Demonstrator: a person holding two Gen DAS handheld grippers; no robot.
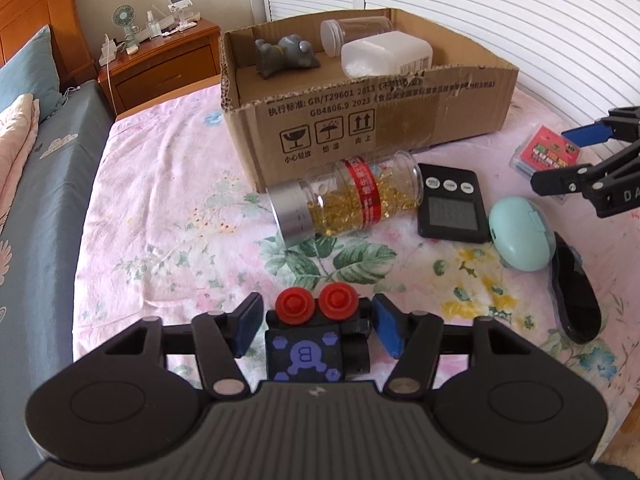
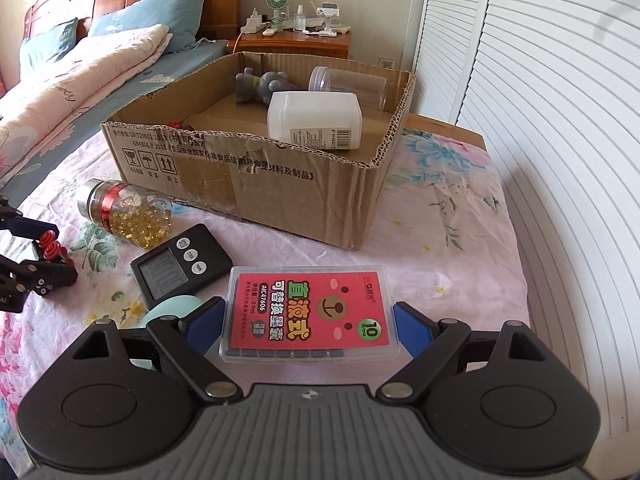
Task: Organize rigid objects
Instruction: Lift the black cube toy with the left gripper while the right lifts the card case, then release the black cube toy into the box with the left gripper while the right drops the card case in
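The left gripper (image 1: 316, 326) stands part-open around a small black toy robot (image 1: 310, 340) with two red knobs on top; there is a clear gap on each side, so the blue pads (image 1: 386, 328) do not press on it. It looks poised for a grip or just let go; which, I cannot tell. The toy sits on the bed (image 1: 168, 216) in the near foreground, well apart from the cardboard box (image 1: 360, 120).

The right gripper (image 2: 306, 320) has its jaws wide on either side of a clear case with a red label (image 2: 306, 314). The pads (image 2: 412, 330) seem to touch its long edges, though the lens distorts the near view, so a firm hold is likely rather than certain. A wide flat case calls for such a spread.

Beyond lie a capsule bottle (image 1: 344, 196) on its side, touching the box's front wall, a black timer (image 1: 452, 210), a mint-green oval case (image 1: 520, 236) and a black glasses case (image 1: 576, 300). Inside the box rest a grey figurine (image 1: 284, 54), a clear jar (image 1: 352, 32) and a white bottle (image 1: 384, 58), which suggests it is the collecting place.
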